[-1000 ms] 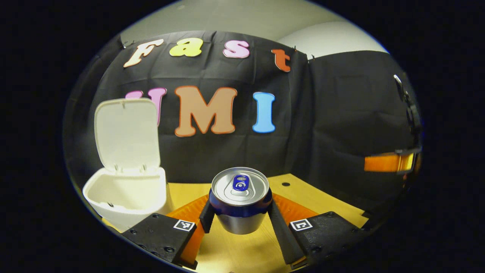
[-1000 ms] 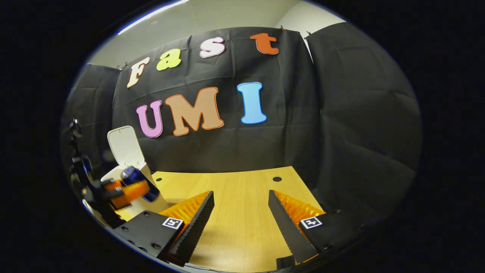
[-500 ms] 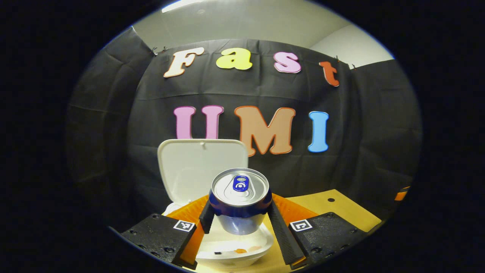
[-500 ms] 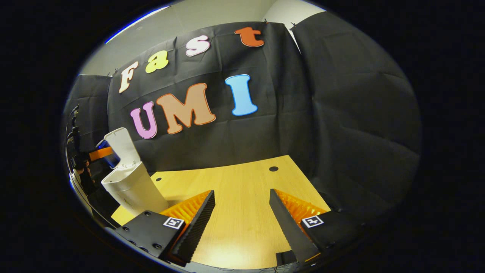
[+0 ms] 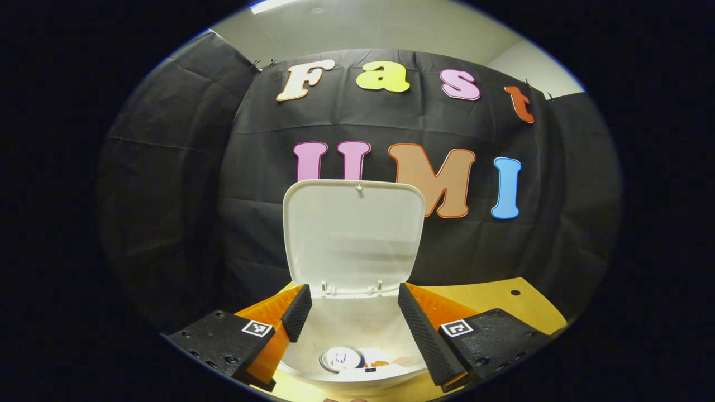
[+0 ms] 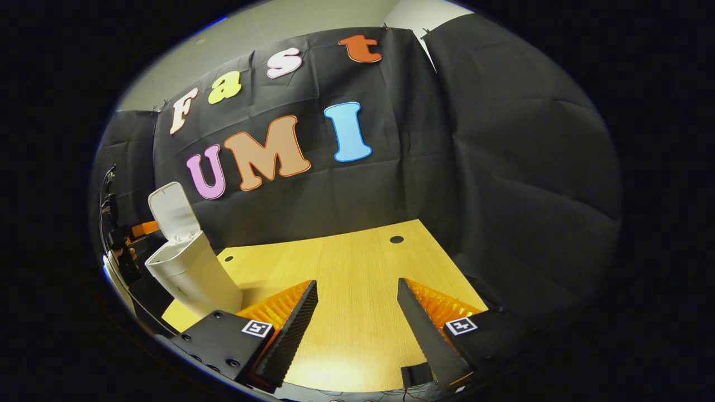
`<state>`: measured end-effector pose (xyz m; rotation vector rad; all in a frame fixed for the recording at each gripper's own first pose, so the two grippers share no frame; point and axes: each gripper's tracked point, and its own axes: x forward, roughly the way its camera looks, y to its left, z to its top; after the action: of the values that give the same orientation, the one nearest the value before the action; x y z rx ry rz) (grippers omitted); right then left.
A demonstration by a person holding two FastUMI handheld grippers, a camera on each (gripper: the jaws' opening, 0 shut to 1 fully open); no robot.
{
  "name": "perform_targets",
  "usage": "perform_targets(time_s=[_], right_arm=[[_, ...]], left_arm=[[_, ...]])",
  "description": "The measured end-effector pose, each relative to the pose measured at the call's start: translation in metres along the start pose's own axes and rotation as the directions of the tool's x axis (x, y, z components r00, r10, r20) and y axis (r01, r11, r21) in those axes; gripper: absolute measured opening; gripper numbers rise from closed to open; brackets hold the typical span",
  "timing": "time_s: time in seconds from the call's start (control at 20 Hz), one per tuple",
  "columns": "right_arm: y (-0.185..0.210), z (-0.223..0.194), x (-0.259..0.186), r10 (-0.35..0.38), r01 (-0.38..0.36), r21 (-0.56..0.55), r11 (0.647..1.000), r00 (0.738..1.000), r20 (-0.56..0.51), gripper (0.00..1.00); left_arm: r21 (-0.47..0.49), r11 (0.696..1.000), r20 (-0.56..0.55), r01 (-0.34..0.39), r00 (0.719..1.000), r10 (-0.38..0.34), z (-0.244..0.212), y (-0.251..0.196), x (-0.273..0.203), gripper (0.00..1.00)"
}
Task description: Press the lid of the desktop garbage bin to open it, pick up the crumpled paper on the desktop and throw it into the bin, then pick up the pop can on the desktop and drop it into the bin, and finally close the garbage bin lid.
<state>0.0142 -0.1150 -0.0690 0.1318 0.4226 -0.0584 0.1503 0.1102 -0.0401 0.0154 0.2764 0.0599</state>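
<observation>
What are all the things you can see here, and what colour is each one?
garbage bin: one, white, on the table's left part, right under the left gripper.
lid: one, white, standing open and upright behind the bin's mouth.
pop can: one, silver top with some blue, lying down inside the bin.
small scraps: a few, orange, inside the bin beside the can; too small to say what they are.
table: one, light wood, with small dark holes near its back edge.
left gripper: one, open, above the bin's mouth.
right gripper: one, open, over bare table.
</observation>
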Motion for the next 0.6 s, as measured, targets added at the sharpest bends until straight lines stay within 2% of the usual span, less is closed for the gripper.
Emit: perform_targets(time_s=[0.3, 0.6], right_arm=[[0.000, -0.004, 0.001, 0.002, -0.002, 0.016, 1.000, 1.000, -0.010, 0.96], [0.001, -0.012, 0.001, 0.001, 0.000, 0.016, 1.000, 1.000, -0.028, 0.96]], left_arm=[[0.033, 0.999, 0.060, 0.032, 0.998, -0.034, 0.042, -0.014, 0.009, 0.93], [-0.030, 0.997, 0.145, 0.068, 0.987, -0.063, 0.111, -0.022, 0.038, 0.92]])
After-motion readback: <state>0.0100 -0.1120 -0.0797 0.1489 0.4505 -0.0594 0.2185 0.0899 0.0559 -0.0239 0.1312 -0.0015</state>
